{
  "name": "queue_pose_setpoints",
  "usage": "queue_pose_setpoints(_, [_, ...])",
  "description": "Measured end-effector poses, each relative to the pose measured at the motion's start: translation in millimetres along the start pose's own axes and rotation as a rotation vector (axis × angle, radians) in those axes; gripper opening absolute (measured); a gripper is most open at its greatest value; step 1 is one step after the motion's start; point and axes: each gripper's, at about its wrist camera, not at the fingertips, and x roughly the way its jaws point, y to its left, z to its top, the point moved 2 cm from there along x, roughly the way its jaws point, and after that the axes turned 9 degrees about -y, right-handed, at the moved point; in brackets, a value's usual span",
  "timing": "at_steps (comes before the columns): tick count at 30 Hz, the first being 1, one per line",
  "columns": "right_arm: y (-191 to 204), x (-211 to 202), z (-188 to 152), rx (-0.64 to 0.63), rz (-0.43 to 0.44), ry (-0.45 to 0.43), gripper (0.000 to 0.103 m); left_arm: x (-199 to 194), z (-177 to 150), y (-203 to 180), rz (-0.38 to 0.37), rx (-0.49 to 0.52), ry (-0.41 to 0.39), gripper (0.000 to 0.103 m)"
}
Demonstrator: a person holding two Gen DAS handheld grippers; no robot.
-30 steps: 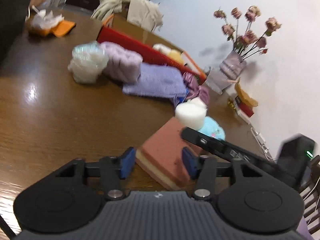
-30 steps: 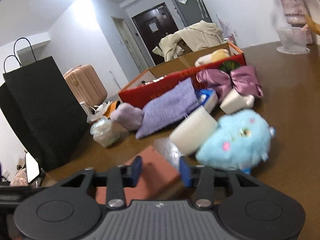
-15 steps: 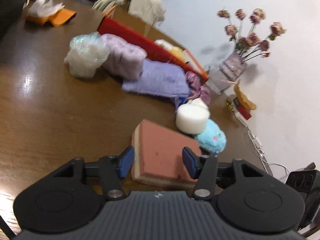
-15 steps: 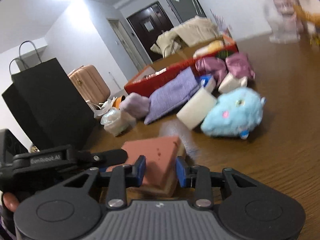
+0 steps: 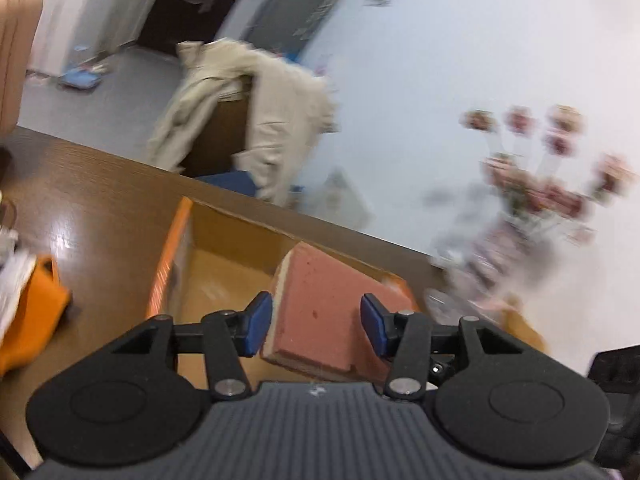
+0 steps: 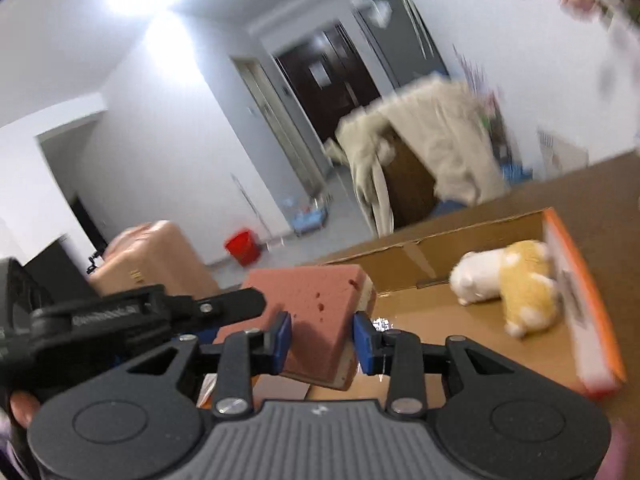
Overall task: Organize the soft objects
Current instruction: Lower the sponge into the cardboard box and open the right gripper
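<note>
Pink sponge block [image 6: 320, 316] is held up over the open cardboard box [image 6: 472, 320] on the wooden table [image 5: 100, 208], with both grippers around it. The right gripper [image 6: 322, 342] has its jaws clamped on one corner, and the left gripper [image 5: 316, 324] has its jaws against the block's sides. A white-and-yellow plush toy [image 6: 508, 284] lies inside the box.

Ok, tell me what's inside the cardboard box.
A white-and-yellow plush lies on the box floor near its orange end. The pink sponge, gripped by the right gripper, hides the floor beneath it.
</note>
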Motion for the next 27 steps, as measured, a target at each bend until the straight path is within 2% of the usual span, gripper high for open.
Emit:
queue_pose_setpoints(3, [-24, 82, 16, 0.075, -0.070, 0.094, 0.034, 63, 15, 24, 0.084, -0.057, 0.064, 0.050])
queue_pose_setpoints(4, [-30, 99, 15, 0.085, -0.089, 0.108, 0.034, 82, 19, 34, 0.102, -0.080, 0.089, 0.053])
queue_pose_setpoints(6, [-43, 137, 11, 0.087, -0.122, 0.147, 0.034, 112, 18, 48, 0.154, -0.119, 0.115, 0.054])
queue_pose_setpoints(7, [-50, 152, 7, 0.111, -0.145, 0.164, 0.034, 120, 15, 54, 0.170, -0.119, 0.128, 0.054])
queue_pose_setpoints(9, [-61, 174, -5, 0.138, -0.183, 0.228, 0.034, 124, 16, 53, 0.207, -0.075, 0.090, 0.057])
queue_pose_setpoints(12, [-61, 184, -11, 0.122, -0.187, 0.255, 0.034, 111, 20, 51, 0.147, -0.057, 0.058, 0.061])
queue_pose_setpoints(15, [-53, 178, -1, 0.080, -0.171, 0.211, 0.034, 94, 24, 46, 0.104, -0.055, 0.063, 0.061])
queue_pose_setpoints(18, [-36, 152, 12, 0.004, -0.160, 0.159, 0.035, 64, 26, 31, 0.101, -0.021, 0.043, 0.062])
queue_pose_setpoints(24, [-7, 37, 35, -0.153, -0.116, 0.047, 0.045, -20, 12, -21, -0.031, 0.113, -0.020, 0.075])
queue_pose_setpoints(27, [7, -24, 36, -0.211, -0.093, -0.005, 0.045, -68, -14, -46, -0.100, 0.164, -0.038, 0.078])
